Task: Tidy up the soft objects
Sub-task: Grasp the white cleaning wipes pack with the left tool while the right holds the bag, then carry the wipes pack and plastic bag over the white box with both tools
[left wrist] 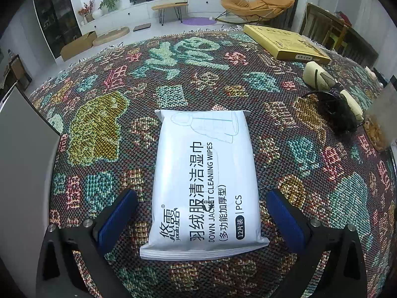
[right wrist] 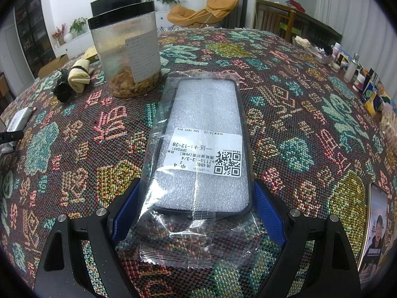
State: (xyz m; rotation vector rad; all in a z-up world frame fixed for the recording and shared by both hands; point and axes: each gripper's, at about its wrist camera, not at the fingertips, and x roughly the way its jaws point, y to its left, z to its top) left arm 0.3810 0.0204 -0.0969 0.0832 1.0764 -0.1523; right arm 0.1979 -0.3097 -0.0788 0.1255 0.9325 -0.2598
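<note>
A white pack of cleaning wipes lies flat on the patterned tablecloth in the left wrist view. My left gripper is open and straddles the pack's near end, with a gap of cloth showing on each side between the blue pads and the pack. In the right wrist view a black phone case in a clear plastic bag, backed with white foam and carrying a QR label, sits between the fingers of my right gripper. Its blue pads press against the bag's sides.
A clear jar with a black lid stands just beyond the phone case. A rolled cream cloth with a black bundle lies to the jar's left. A yellow flat box sits far right. Bottles and small boxes crowd the table's right edge, and a phone lies nearby.
</note>
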